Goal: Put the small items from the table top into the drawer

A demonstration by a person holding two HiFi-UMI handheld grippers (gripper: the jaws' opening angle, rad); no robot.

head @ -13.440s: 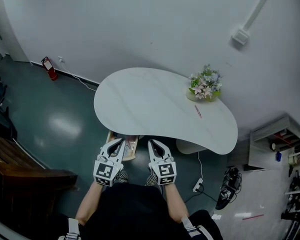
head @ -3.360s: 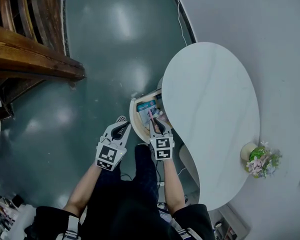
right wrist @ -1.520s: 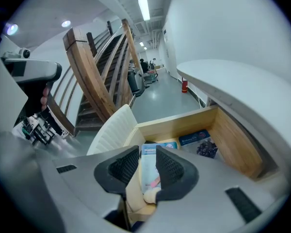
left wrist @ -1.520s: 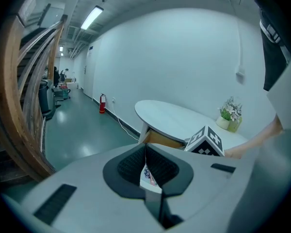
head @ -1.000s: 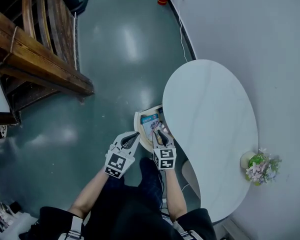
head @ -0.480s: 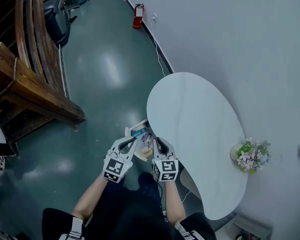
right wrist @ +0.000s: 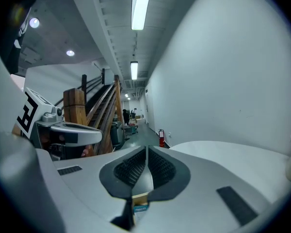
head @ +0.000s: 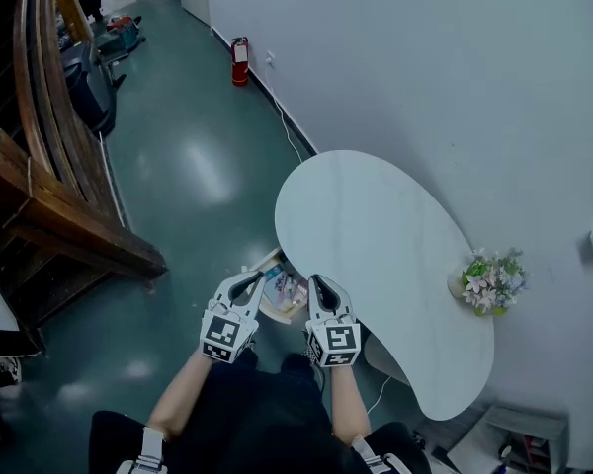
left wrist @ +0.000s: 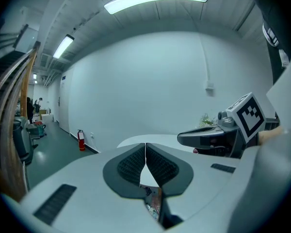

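Currently both tools are held side by side above the open drawer point(head: 271, 315), which sticks out from under the near edge of the white table point(head: 376, 225). Left tool point(head: 245, 282): jaws pressed together at the tips, nothing pinched. Right tool point(head: 317, 284): jaws have just been closing and now meet, nothing between them. Small items point(head: 283, 286), among them a blue-and-white pack, lie inside the drawer and show between the two tools in the head view. A flower pot point(head: 488, 282) stands on the table near its right end. A fire extinguisher point(head: 239, 61) stands on the floor by the wall, well apart from the table.
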